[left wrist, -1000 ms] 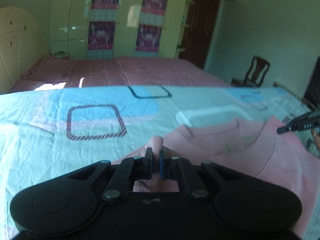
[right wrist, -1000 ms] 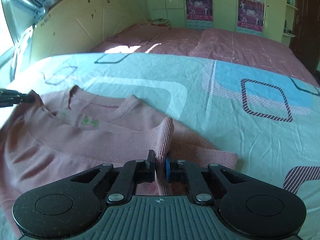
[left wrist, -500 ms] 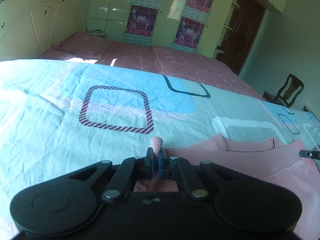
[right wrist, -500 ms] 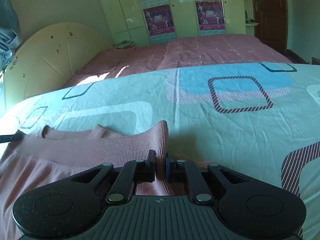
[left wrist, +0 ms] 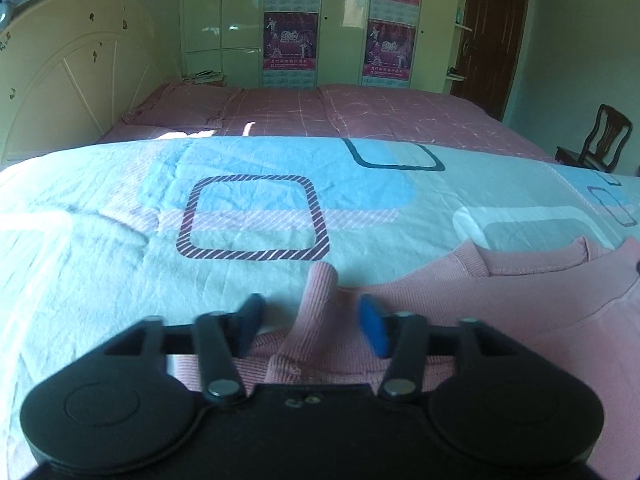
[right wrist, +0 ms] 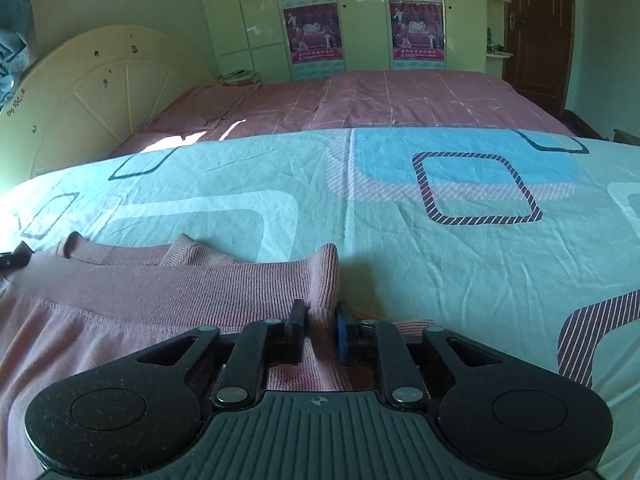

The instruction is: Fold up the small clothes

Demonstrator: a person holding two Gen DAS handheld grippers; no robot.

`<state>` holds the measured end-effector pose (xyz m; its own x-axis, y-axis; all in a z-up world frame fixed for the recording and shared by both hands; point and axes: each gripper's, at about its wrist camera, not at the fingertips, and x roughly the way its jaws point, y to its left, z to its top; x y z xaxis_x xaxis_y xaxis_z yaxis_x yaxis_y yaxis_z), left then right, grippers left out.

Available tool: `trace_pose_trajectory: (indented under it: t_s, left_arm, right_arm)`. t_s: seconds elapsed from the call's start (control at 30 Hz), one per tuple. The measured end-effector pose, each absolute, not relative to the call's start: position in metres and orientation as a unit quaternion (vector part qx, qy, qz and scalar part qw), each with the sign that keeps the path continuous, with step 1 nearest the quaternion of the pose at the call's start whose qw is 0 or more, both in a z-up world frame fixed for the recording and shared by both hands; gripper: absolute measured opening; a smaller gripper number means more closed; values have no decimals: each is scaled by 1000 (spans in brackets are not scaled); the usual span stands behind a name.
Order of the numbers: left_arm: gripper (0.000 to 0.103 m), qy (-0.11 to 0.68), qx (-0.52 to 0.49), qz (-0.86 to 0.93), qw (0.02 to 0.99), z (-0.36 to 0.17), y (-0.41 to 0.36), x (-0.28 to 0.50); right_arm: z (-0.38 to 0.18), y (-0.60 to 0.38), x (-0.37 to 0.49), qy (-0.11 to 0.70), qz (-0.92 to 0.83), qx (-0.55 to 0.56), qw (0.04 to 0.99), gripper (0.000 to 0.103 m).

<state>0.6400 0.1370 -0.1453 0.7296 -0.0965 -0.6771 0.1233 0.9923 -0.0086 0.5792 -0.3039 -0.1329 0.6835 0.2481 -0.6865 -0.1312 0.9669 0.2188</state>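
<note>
A small pink knitted sweater point(left wrist: 500, 304) lies on the blue patterned bed sheet point(left wrist: 120, 248), its lower part folded up toward the neckline. My left gripper point(left wrist: 314, 324) is open, its jaws apart on either side of a ribbed corner of the hem that stands up between them. My right gripper point(right wrist: 319, 330) is shut on the other ribbed hem corner of the sweater point(right wrist: 160, 288), low over the sheet point(right wrist: 440, 264). The left gripper's tip shows at the left edge of the right wrist view point(right wrist: 10, 260).
A second bed with a pink cover point(left wrist: 340, 112) lies beyond, with a cream headboard point(left wrist: 68, 72) at left. Wardrobes with posters point(left wrist: 292, 24) line the far wall. A dark door point(left wrist: 492, 36) and a wooden chair point(left wrist: 600, 140) are at right.
Both grippers carried the hem corners forward toward the neckline and lowered them. My left gripper has opened and let go of its corner. The right stays shut on its corner.
</note>
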Motion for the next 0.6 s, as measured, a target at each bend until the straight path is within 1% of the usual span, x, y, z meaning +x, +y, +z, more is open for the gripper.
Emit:
trace_pose_trajectory:
  t_s: [0.03,0.07,0.2,0.23,0.27,0.43,0.53,0.6]
  left_arm:
    - [87,360,28,-55,931,-144,135,637]
    - [86,354,35,-60,933,-142,133,634]
    - [86,341,58,-61,936,-131,123,616]
    - [87,333,57,-61,939,-126,119,611]
    - [87,323,51,-62,943,-120,114,604]
    - [89,299,45,-92,949,-106,78,583]
    - [88,303,27,-105,947,-108,58,574]
    - [83,307,16,-120,944,-112,47,568]
  right_arm:
    - [-130,-303,575,374,100,73,919,68]
    - [-126,-302,570,360,96,68,926,76]
    - [-119,-301,557,347,102,77,929,76]
    - [-117,-298,553,345,110,78,929,70]
    - [-114,-291,548,344,118,70,929,62]
    - [-108,-250,534,334,170,57,926,61]
    - [-108,-220,529,335,204,44,919,57]
    - [-109,-199,528,340,224,31,913,53]
